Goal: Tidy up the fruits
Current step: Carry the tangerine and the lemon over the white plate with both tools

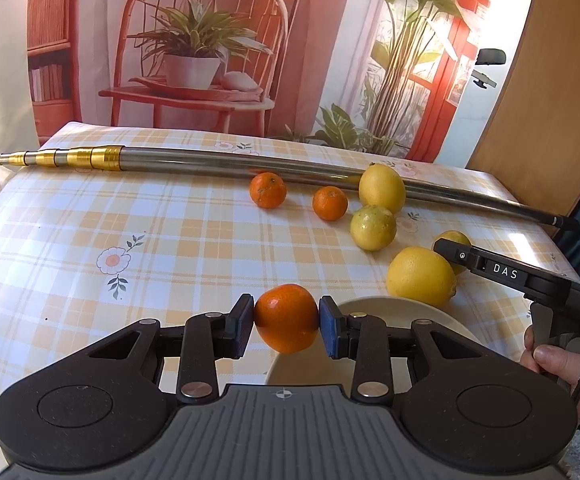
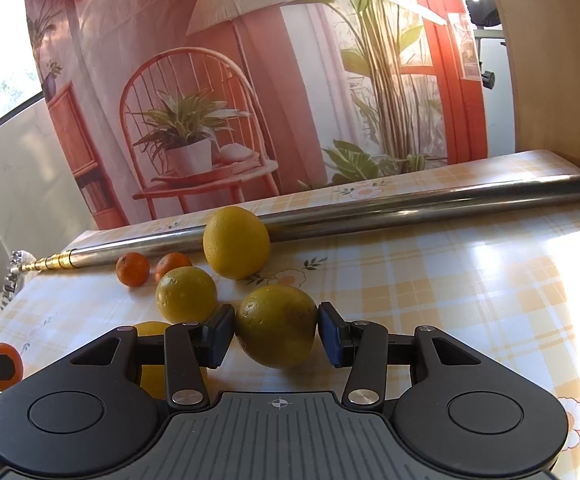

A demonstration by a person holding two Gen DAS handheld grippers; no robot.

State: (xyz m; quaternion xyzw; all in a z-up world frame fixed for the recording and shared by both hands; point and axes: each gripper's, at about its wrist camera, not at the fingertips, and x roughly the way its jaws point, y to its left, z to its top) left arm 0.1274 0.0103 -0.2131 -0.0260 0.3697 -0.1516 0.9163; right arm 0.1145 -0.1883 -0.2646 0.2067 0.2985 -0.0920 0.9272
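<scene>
My left gripper is shut on a mandarin, held just over the left rim of a cream plate. Two more mandarins lie farther back on the checked tablecloth. Three lemons sit to the right. My right gripper is shut on a fourth lemon, its blue pads against both sides. That lemon is half hidden behind the right gripper's black finger in the left wrist view.
A long metal telescopic pole with gold end sections lies across the back of the table. A printed backdrop hangs behind it and a wooden panel stands at the right. A hand holds the right gripper's handle.
</scene>
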